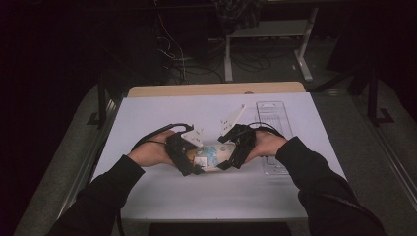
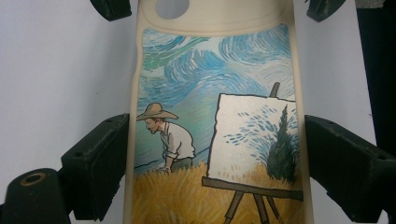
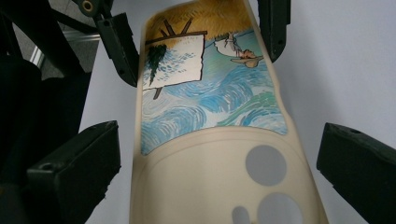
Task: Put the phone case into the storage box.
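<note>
My left tongs [image 2: 215, 154] straddle the lower end of the phone case [image 2: 215, 116], its painted side up, the pads set against both cream edges, clamped across its width. My right tongs [image 3: 219, 158] stand apart around the other end, by the camera holes, with a gap showing on each side of the case. The case lies flat on the white counter [image 1: 162, 191] between my two hands, near the middle. A clear plastic tray [image 1: 273, 115] lies just beside my right hand; bare counter stretches ahead and to the left, up to the wooden strip [image 1: 216, 89] at the far edge.
</note>
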`<state>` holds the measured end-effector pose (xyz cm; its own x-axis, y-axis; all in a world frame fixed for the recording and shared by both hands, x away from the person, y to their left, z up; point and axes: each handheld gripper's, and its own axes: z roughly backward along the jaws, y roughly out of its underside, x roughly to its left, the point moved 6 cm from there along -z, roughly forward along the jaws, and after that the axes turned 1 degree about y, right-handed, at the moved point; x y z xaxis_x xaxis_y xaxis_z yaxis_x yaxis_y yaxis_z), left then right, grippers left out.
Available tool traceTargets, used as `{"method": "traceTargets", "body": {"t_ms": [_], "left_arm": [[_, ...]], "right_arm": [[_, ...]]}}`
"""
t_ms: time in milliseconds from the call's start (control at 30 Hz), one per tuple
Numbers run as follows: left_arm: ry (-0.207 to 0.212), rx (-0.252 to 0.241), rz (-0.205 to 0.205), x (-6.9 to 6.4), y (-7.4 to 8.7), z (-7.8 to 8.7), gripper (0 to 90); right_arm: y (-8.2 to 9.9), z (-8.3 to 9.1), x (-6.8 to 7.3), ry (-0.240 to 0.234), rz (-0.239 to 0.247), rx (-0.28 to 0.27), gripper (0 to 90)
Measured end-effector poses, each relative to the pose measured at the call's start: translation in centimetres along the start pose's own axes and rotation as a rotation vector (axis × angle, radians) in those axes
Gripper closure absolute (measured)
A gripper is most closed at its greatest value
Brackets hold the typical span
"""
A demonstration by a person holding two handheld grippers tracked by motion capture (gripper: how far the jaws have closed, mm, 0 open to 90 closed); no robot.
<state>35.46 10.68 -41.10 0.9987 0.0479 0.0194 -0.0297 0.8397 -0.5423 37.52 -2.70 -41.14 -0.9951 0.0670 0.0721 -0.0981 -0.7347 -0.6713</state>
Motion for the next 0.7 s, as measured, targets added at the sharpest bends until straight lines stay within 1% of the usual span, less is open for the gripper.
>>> {"method": "traceTargets", "body": {"t_ms": [67,100,133,200,333,433,533,700], "left_arm": [[0.001,-0.001,-0.004,-0.1,-0.1,0.0,11.0],[0.0,-0.002,0.001,-0.1,-0.1,0.0,11.0],[0.002,-0.003,-0.007,-0.1,-0.1,0.0,11.0],[0.0,-0.004,-0.008,-0.1,-0.2,0.0,11.0],[0.001,-0.009,-0.014,-0.2,-0.4,0.1,11.0],[-0.002,-0.007,-0.033,-0.1,-0.5,0.2,11.0],[-0.001,-0.007,-0.033,-0.2,-0.5,0.2,11.0],[0.001,-0.007,-0.031,-0.2,-0.5,0.1,11.0]], "right_arm": [[0.0,-0.1,0.1,-0.005,0.003,0.007,0.0],[0.0,-0.2,0.1,-0.003,0.012,0.011,0.0],[-0.1,-0.3,0.2,-0.006,0.013,0.015,0.0],[-0.1,-0.6,0.3,-0.01,0.026,0.026,0.0],[0.0,-1.0,0.4,-0.01,0.029,0.038,0.0],[0.2,-1.3,0.5,-0.014,0.032,0.053,0.0],[0.2,-1.4,0.4,-0.006,0.035,0.058,0.0],[0.3,-1.5,0.5,-0.011,0.035,0.068,0.0]]}}
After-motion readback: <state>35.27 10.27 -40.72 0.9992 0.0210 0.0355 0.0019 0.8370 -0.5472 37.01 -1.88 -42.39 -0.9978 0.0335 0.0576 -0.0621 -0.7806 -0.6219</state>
